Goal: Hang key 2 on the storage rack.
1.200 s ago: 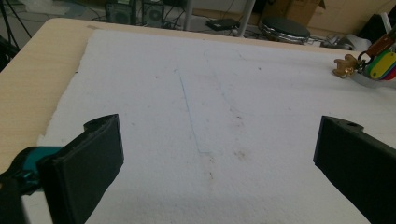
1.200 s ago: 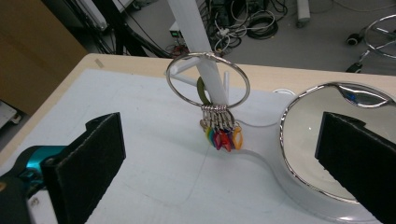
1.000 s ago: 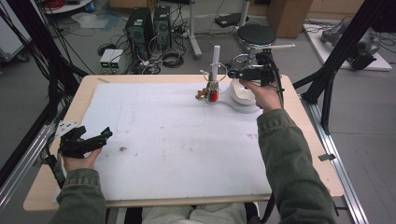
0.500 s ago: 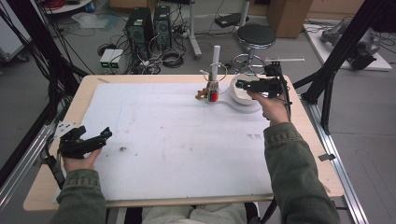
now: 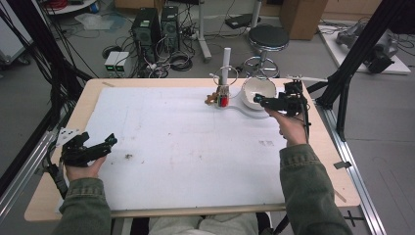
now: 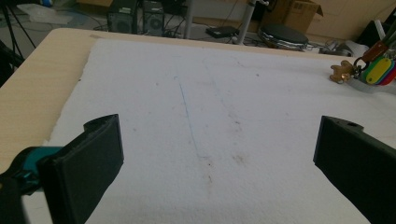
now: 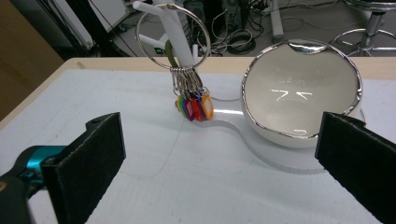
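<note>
A wooden tabletop (image 5: pixel 313 161) carries a large white foam mat (image 5: pixel 186 147) that covers most of it, leaving bare strips along the edges. Near the far edge, right of the middle, a white plastic post stand (image 5: pixel 226 61) rises from the mat, and a metal ring of coloured key tags (image 7: pixel 192 105) hangs on it. Just right of the stand sits a round white bowl (image 5: pixel 258 91). The right claw (image 5: pixel 258 100) hovers at the bowl's near right side. The left claw (image 5: pixel 110 141) rests near the left edge, towards the near corner.
</note>
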Tool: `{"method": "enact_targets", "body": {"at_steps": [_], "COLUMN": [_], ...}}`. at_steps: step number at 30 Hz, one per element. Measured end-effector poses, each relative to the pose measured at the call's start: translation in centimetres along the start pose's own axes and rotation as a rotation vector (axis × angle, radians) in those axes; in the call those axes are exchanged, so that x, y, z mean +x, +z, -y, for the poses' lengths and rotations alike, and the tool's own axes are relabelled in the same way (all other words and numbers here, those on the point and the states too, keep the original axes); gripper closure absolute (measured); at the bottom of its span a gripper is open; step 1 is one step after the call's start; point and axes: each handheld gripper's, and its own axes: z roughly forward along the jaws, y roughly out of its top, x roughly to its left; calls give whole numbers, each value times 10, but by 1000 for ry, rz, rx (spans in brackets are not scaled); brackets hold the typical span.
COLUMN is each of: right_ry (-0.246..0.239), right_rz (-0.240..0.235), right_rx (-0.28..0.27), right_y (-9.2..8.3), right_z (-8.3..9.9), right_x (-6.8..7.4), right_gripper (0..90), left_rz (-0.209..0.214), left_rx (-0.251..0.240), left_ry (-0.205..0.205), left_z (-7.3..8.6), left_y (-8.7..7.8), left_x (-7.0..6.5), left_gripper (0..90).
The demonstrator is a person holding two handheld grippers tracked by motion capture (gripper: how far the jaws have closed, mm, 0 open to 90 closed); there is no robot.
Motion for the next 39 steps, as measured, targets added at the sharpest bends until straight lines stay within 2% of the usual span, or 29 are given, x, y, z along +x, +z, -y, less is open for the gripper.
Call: {"method": "enact_targets", "body": {"at_steps": [4, 9, 16, 24, 28, 39], "right_ry": [2, -3, 21, 13, 36, -2], "right_rz": [-15, 7, 9, 32, 34, 94], "right_rx": [-5, -3, -7, -5, -4, 8], "right_y": [-3, -4, -7, -5, -5, -4], "right_z": [11, 25, 36, 50, 57, 78], "right_x": [-6, -12, -19, -24, -26, -28], "right_gripper": [7, 7, 7, 7, 7, 7], "left_rz": [-1, -4, -4, -8, -7, -9], "left_rx": [-3, -7, -7, -5, -6, -11], "left_ry": [-2, -5, -8, -10, -11, -13], "left_z": [0, 0, 0, 0, 0, 0], "left_y": [-1, -1, -1, -2, -2, -2], "left_x": [0, 0, 0, 1, 1, 1], "left_gripper": [20, 20, 20, 20, 20, 20]}}
